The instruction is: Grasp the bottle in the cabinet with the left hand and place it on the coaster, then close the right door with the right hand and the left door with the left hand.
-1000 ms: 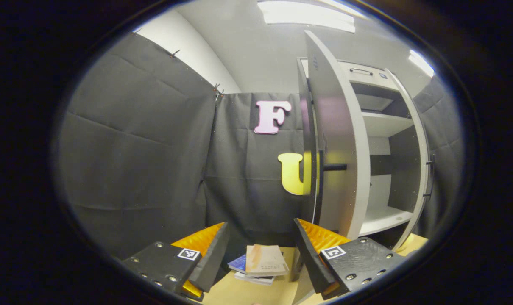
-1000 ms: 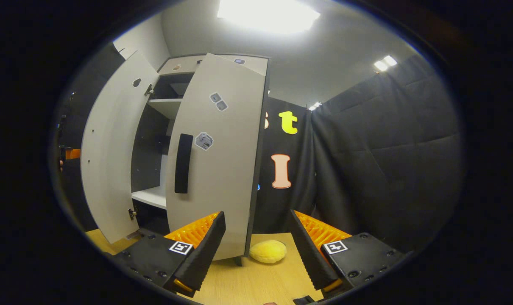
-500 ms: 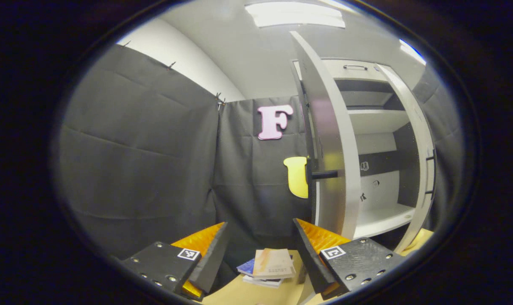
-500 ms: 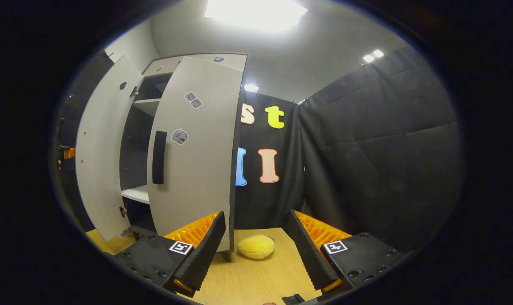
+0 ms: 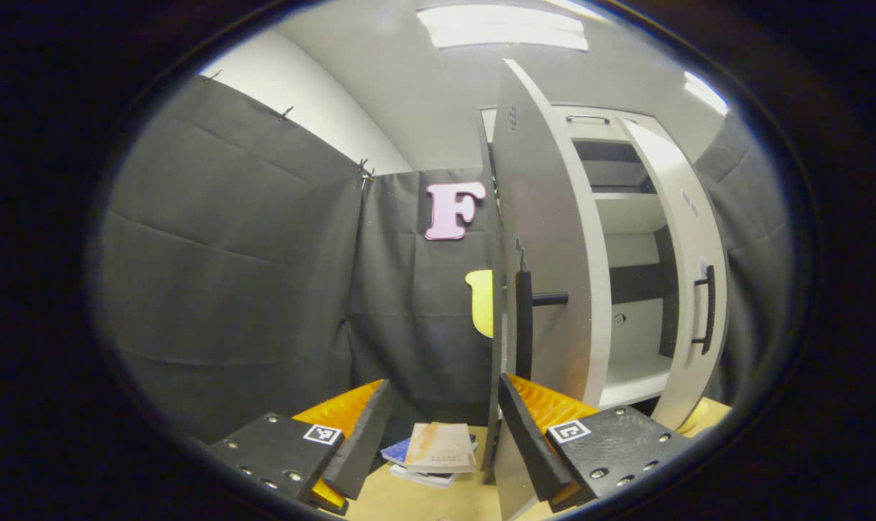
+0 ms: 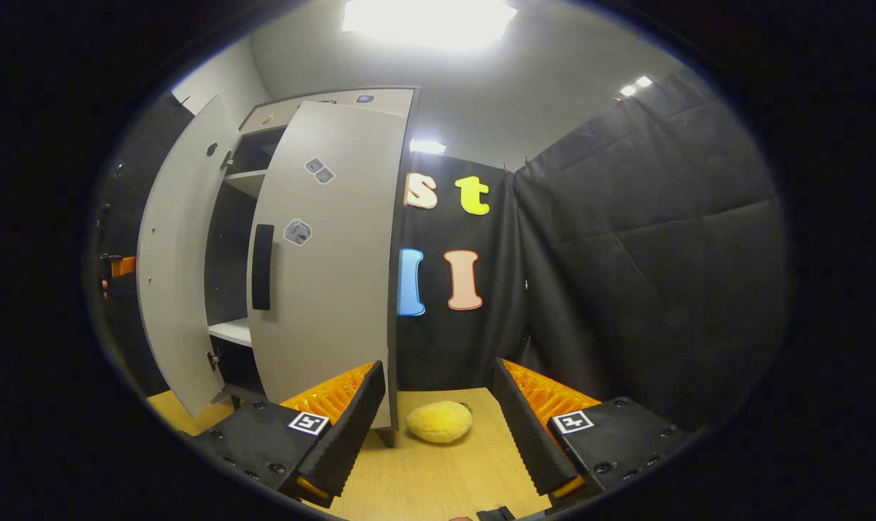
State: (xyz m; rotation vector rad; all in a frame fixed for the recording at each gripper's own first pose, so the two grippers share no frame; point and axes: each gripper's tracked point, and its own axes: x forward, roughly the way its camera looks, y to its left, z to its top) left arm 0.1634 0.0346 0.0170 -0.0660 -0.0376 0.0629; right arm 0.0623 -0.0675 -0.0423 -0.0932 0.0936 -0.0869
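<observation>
Both cabinet doors stand tall and upright, the right door half shut, the left door swung outward. Left hand-held gripper and right hand-held gripper gape, holding nothing.

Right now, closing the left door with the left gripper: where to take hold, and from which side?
Take the left door by its black bar handle, which stands upright, off the panel, near the free edge. Come from the front with the left gripper, jaws open and level so they straddle the bar, or simply push the outer face beside it. Judging by the pose, the door is ajar.
</observation>
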